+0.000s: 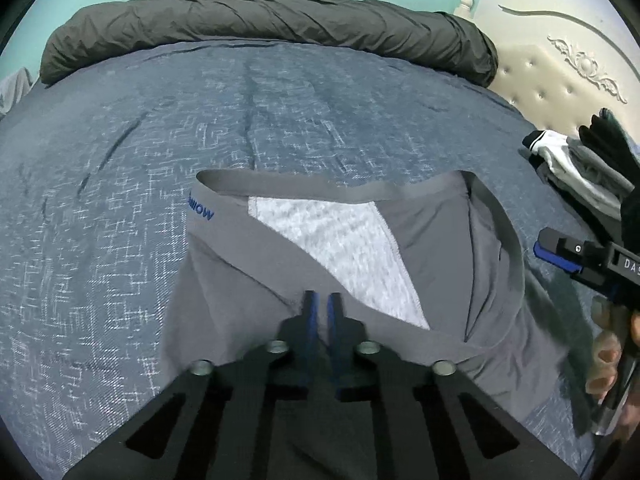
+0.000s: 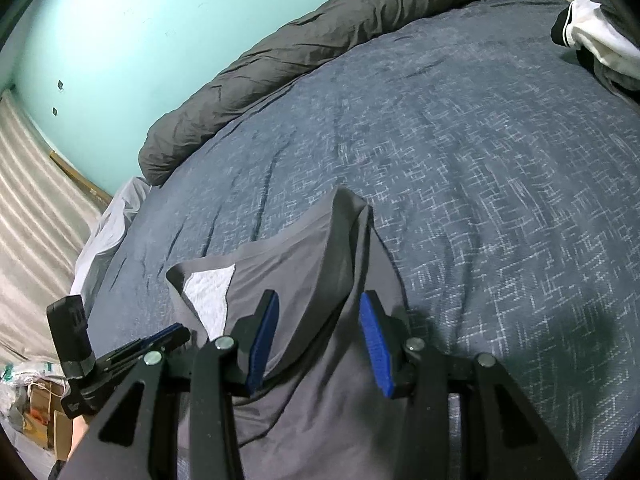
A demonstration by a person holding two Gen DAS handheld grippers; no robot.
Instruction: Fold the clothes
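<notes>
Left wrist view: grey boxer briefs (image 1: 420,248) lie on the near middle of the blue bedspread (image 1: 120,200), waistband (image 1: 320,190) towards the far side, pale inner lining showing.
Left gripper: left gripper (image 1: 322,312) has its blue pads drawn together over the near edge of the briefs; it appears pinched on the cloth there, though blur hides how much fabric is caught.
Right gripper: right gripper (image 2: 320,336) stands partly open over the right side of the briefs, a raised ridge of grey cloth between the pads, neither pad pressing on it.
Step in hand, as I judge it: securing a hold on both sides before the fold.
Doing it well: close the right pads on one clean layer at the hem, match the left grip's height, keep the cloth taut, carry the edge over flat.
Surroundings: dark grey rolled duvet (image 1: 260,28) along the far edge; clothes pile (image 1: 576,164) at far right; a hand (image 1: 608,356) holding the right tool.
</notes>
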